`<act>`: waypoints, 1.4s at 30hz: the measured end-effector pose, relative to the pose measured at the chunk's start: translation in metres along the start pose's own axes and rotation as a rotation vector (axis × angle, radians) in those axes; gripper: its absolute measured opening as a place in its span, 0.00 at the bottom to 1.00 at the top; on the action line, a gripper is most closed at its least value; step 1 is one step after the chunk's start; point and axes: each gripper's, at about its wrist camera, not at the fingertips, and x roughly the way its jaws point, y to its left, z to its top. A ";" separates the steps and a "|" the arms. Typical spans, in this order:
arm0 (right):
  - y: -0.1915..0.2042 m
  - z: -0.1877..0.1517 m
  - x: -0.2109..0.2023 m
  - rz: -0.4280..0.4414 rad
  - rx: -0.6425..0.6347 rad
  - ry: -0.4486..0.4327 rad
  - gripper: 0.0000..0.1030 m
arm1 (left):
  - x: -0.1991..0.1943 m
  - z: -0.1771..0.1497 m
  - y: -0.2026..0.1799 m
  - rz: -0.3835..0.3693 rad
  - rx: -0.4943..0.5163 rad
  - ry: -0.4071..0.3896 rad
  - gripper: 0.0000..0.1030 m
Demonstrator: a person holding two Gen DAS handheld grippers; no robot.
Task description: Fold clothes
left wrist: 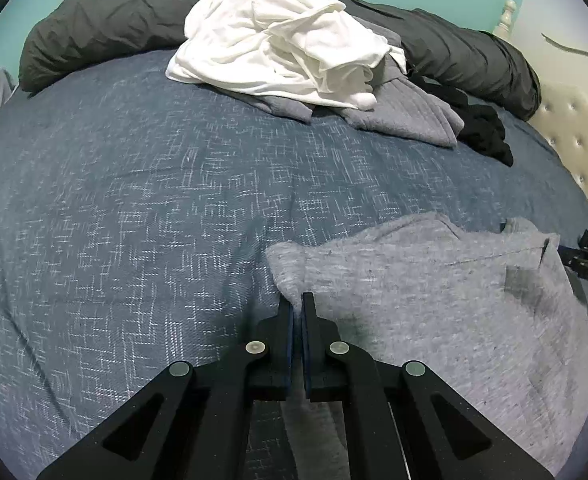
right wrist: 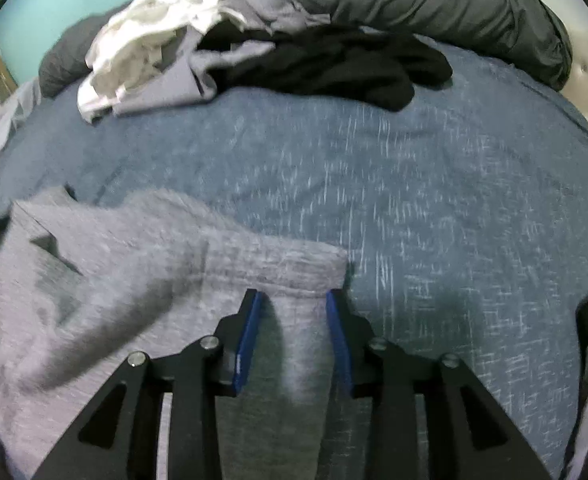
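The grey garment [left wrist: 434, 300] lay on the blue bedspread [left wrist: 134, 208], on the side of the bed nearest to both cameras. The left gripper [left wrist: 297, 308] was pressed together on the left corner of the garment, and a thin fold of cloth stood between its pads. The right gripper [right wrist: 294, 300] was spread wide, with its fingers on both sides of the right corner of the same garment [right wrist: 174, 272], not yet closed on it.

The cloth looked like a soft, light knit. It made loose folds and would probably hang down and stretch a little when lifted, so I judged it needed a hold at two corners, near the hem, where the fabric is doubled and slips less. A pocket or a seam was visible near the middle, but the blur made it hard to tell which.

Beyond the garment, the bedspread was bare and flat, which gave good room for laying it out. Further beyond it lay a pile of clothes [left wrist: 294, 48], white, grey and black, against a dark rolled duvet [left wrist: 106, 20]. A padded headboard [left wrist: 574, 140] was to the right of the garment.
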 end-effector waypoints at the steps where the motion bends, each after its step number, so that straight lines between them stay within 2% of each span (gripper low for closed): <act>1: 0.002 -0.001 -0.001 -0.019 -0.011 -0.010 0.25 | 0.000 0.000 0.000 0.001 0.000 -0.001 0.03; 2: 0.003 -0.002 -0.002 -0.041 -0.021 -0.021 0.12 | 0.000 -0.001 0.000 0.002 0.000 -0.002 0.03; 4: 0.002 -0.002 -0.007 -0.049 -0.024 -0.044 0.05 | 0.000 -0.002 0.001 0.003 0.001 -0.004 0.03; 12: -0.021 0.003 -0.053 -0.054 0.029 -0.231 0.02 | -0.011 -0.002 0.022 -0.035 -0.103 -0.039 0.03; 14: -0.036 0.004 -0.058 -0.035 0.085 -0.252 0.02 | -0.011 -0.002 0.028 -0.044 -0.133 -0.038 0.03; 18: -0.041 0.004 -0.051 -0.060 0.096 -0.232 0.02 | -0.007 -0.001 0.031 -0.035 -0.152 -0.040 0.03; 21: -0.044 0.006 -0.043 -0.069 0.121 -0.223 0.02 | 0.006 0.001 0.030 -0.030 -0.144 0.001 0.03; 23: -0.044 0.006 -0.027 -0.087 0.107 -0.159 0.02 | 0.014 0.001 0.031 -0.035 -0.148 0.024 0.05; 25: -0.045 0.005 -0.008 -0.078 0.112 -0.072 0.02 | 0.018 0.001 0.029 -0.029 -0.143 0.029 0.08; 26: -0.044 0.005 -0.005 -0.075 0.116 -0.058 0.03 | 0.018 0.002 0.028 -0.029 -0.140 0.029 0.10; 27: -0.043 0.005 -0.003 -0.073 0.119 -0.059 0.05 | 0.014 0.002 0.027 -0.019 -0.132 0.019 0.15; 28: -0.043 0.006 -0.003 -0.062 0.124 -0.056 0.08 | 0.010 0.002 0.026 -0.009 -0.124 0.008 0.25; 30: -0.041 0.008 -0.010 -0.064 0.116 -0.082 0.10 | 0.000 0.000 0.026 0.001 -0.114 -0.013 0.27; 32: -0.034 0.011 -0.026 -0.045 0.088 -0.142 0.14 | -0.012 -0.003 0.027 0.002 -0.117 -0.030 0.33; 34: -0.025 0.015 -0.038 -0.013 0.056 -0.177 0.25 | -0.021 -0.010 0.027 -0.008 -0.131 -0.037 0.36; 38: 0.013 0.030 -0.044 0.084 -0.019 -0.141 0.27 | -0.040 -0.029 0.014 -0.016 -0.122 -0.030 0.37; 42: 0.049 0.038 -0.037 0.138 -0.053 -0.070 0.27 | -0.063 -0.050 -0.004 -0.037 -0.128 -0.050 0.37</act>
